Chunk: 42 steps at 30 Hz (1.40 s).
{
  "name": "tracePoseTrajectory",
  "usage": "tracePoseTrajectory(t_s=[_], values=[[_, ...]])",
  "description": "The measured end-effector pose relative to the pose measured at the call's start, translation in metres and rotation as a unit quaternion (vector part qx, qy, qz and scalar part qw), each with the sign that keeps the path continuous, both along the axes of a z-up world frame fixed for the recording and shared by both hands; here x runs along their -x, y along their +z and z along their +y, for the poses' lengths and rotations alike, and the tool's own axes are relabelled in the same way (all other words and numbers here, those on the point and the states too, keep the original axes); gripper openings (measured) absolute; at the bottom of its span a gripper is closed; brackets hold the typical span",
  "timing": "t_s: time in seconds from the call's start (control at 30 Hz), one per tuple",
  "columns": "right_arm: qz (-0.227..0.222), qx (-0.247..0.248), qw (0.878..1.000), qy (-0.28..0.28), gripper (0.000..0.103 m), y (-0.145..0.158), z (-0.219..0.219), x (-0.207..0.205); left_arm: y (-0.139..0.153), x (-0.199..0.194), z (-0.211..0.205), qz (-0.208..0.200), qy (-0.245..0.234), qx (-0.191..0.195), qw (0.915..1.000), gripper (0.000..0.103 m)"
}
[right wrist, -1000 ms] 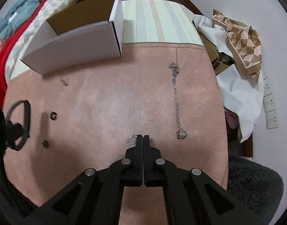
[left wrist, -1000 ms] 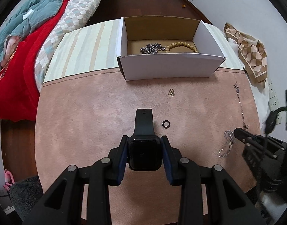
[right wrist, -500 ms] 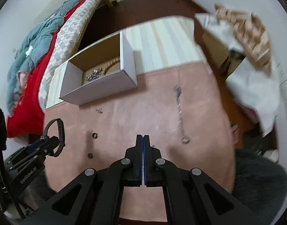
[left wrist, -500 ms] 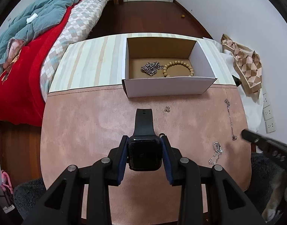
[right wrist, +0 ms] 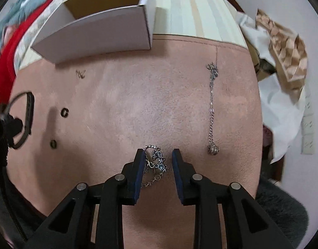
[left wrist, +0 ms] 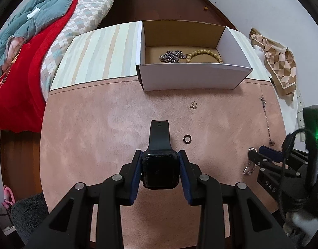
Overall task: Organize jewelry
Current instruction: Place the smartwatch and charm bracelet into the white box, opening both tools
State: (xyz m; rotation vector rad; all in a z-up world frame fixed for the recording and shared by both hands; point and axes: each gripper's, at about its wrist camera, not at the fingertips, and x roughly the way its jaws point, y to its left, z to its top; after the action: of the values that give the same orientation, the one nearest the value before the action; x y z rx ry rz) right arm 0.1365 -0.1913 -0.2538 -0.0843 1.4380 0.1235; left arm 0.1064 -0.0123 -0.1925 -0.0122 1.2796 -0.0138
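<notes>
Right wrist: fingers (right wrist: 139,166) astride bracelet (right wrist: 155,164).

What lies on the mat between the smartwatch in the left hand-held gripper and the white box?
In the left wrist view, past the smartwatch, a small dark ring and a pair of earrings lie before the white box.

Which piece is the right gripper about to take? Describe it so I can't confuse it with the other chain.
On the pink mat, look at the near edge, between the open right gripper fingers. The rhinestone bracelet lies there in a crumpled loop with a blue stone, unlike the thin chain stretched straight to its right.
</notes>
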Motion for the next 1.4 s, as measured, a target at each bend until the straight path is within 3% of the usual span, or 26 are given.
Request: tracePoseTrajectory(t_s=[0.27, 0.63, 0.97, 1.17, 1.4], values=[[-0.021, -0.057, 0.997, -0.054, 0.008, 0.011, -0.019, 0.011, 0.008, 0.001, 0.003, -0.008, 0.001, 0.001, 1.0, 0.03], [-0.118, -0.117, 0.983, -0.074, 0.008, 0.109, -0.035, 0.014, 0.044, -0.011, 0.003, -0.036, -0.001, 0.021, 0.9991, 0.03], [-0.196, -0.15, 0.968, -0.035, 0.008, 0.191, -0.008, -0.053, 0.096, -0.067, 0.008, -0.087, -0.003, 0.023, 0.9959, 0.03], [-0.193, -0.16, 0.968, -0.017, 0.008, 0.188, 0.016, -0.106, 0.099, -0.115, 0.017, -0.093, -0.003, 0.01, 0.9957, 0.03], [-0.138, -0.165, 0.976, -0.006, 0.008, 0.141, 0.033, -0.158, 0.068, -0.158, 0.025, -0.049, -0.013, 0.014, 0.9986, 0.03]])
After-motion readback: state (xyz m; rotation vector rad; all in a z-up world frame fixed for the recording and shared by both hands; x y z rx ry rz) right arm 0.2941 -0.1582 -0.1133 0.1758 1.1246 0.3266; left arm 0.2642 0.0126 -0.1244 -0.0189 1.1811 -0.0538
